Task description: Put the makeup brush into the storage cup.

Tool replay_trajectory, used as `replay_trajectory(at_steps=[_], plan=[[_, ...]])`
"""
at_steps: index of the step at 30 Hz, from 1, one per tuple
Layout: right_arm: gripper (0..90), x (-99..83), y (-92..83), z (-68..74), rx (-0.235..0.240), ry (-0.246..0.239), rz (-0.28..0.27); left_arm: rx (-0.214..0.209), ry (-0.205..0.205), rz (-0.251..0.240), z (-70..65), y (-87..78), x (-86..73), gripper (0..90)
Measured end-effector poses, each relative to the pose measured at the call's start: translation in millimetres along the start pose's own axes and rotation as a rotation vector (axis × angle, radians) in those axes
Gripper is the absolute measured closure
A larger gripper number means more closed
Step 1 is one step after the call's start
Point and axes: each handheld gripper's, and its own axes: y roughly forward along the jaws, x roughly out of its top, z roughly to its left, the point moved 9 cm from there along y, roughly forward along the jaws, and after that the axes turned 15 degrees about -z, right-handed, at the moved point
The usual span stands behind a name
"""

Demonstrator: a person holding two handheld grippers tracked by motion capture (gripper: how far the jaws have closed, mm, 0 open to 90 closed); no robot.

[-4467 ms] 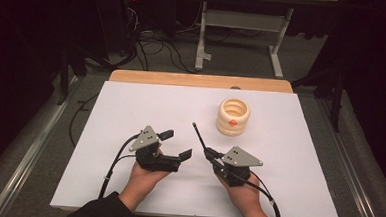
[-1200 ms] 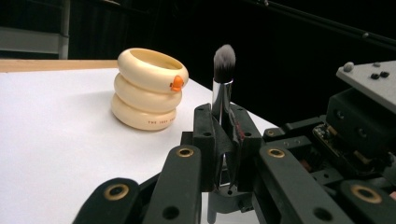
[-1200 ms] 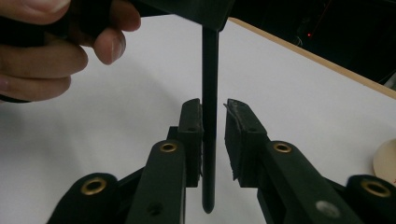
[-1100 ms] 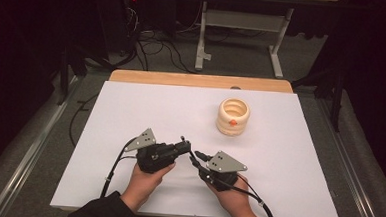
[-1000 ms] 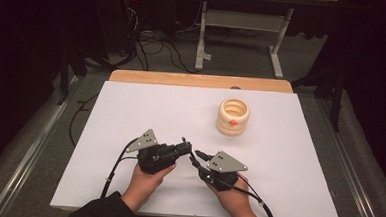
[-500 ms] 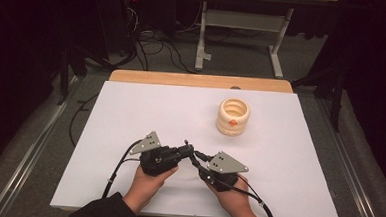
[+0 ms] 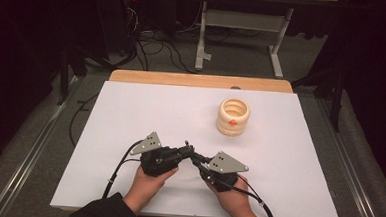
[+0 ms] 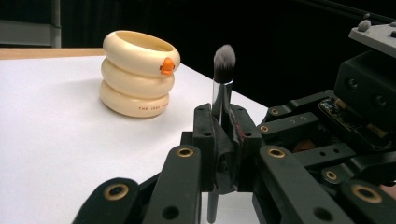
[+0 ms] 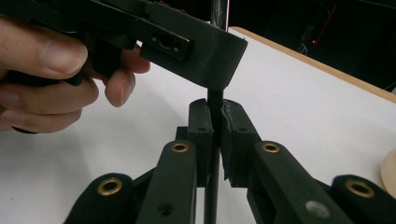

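A makeup brush (image 8: 223,60) with a grey tuft and a black handle (image 9: 214,100) stands upright between both grippers. My left gripper (image 8: 223,122) is shut on the silver ferrule just under the tuft. My right gripper (image 9: 215,116) has just been closing, and its pads now press on the black handle lower down. In the high view the two grippers meet tip to tip near the table's front, the left gripper (image 7: 187,150) and the right gripper (image 7: 195,159), with the brush (image 7: 186,144) small between them. A cream ringed holder (image 7: 233,116) with an orange spot stands farther back on the right.
The white tabletop (image 7: 130,115) has a wooden strip (image 7: 197,80) along its far edge. Cables trail from both grippers toward the front. The holder (image 8: 138,74) stands beyond the brush in the left gripper view. Dark floor, cables and a metal stand lie behind the table.
Since the oldest frame the hands have come together and the brush, then sticking out of the right gripper toward the back, now sits between both grippers. Over the last second little has shifted.
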Motion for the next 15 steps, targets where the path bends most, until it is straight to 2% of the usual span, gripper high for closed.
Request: replay_trajectory(at_steps=[6, 11, 15], plan=[[86.0, -0.5, 0.2, 0.6, 0.000, 0.004, 0.003, 0.006, 0.008, 0.006, 0.5, -0.1, -0.3, 81.8], [86.0, -0.2, 0.2, -0.1, -0.001, -0.001, 0.001, 0.010, -0.001, 0.011, 2.8, -0.4, -0.3, 73.5], [86.0, -0.5, 0.1, -1.2, -0.006, 0.009, 0.004, 0.015, 0.009, 0.007, 3.2, -1.4, 1.3, 66.9]])
